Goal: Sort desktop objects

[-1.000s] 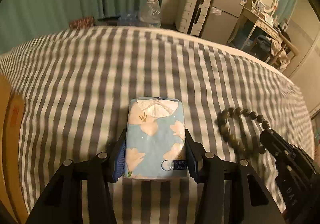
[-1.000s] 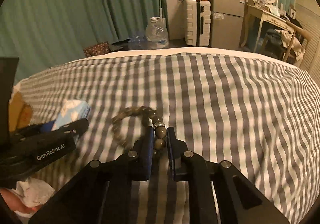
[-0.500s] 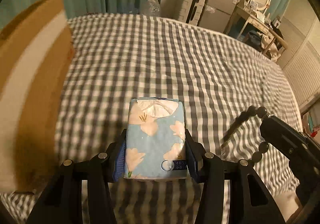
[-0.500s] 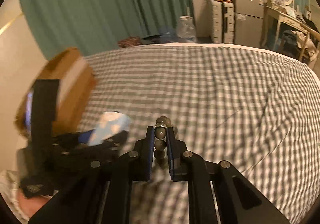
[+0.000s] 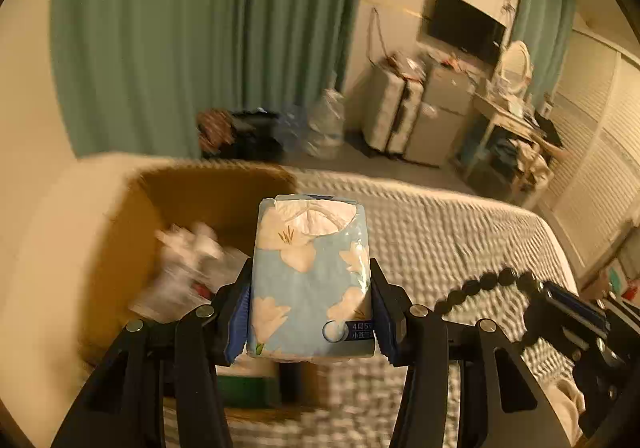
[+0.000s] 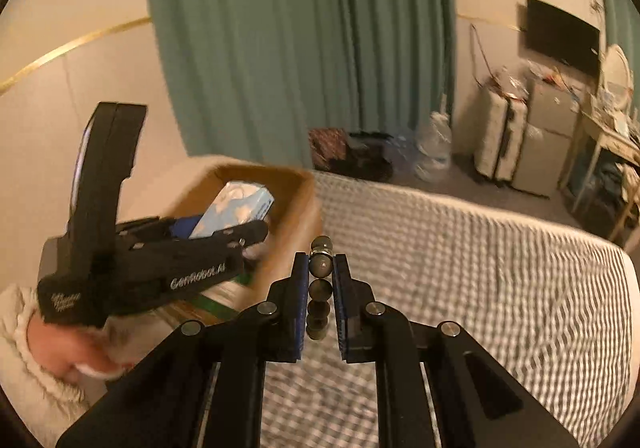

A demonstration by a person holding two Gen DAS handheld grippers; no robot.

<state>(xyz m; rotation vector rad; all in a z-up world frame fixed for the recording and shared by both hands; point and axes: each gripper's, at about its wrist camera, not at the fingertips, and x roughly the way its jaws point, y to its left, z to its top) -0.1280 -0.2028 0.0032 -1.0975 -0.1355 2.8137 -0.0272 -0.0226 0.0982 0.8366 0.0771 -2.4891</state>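
Note:
My left gripper (image 5: 310,312) is shut on a light blue tissue pack (image 5: 308,268) with white flowers and holds it in the air over the near edge of an open cardboard box (image 5: 208,192). The right wrist view shows the same pack (image 6: 236,208) above the box (image 6: 296,208), with the left gripper (image 6: 224,236) around it. My right gripper (image 6: 321,280) is shut on a dark bead bracelet (image 6: 320,288) and holds it above the checked bedcover. The bracelet also shows in the left wrist view (image 5: 484,284), hanging from the right gripper (image 5: 560,308).
The box holds blurred white items (image 5: 188,256) and a green one (image 5: 244,388). The grey checked bedcover (image 6: 460,268) spreads to the right. Green curtains (image 6: 300,48), a water jug (image 6: 434,148), suitcases (image 6: 500,136) and a desk (image 6: 612,136) stand beyond the bed.
Both grippers have lifted off the bed and swung left toward the cardboard box, each still holding its object. The box now lies under the tissue pack.

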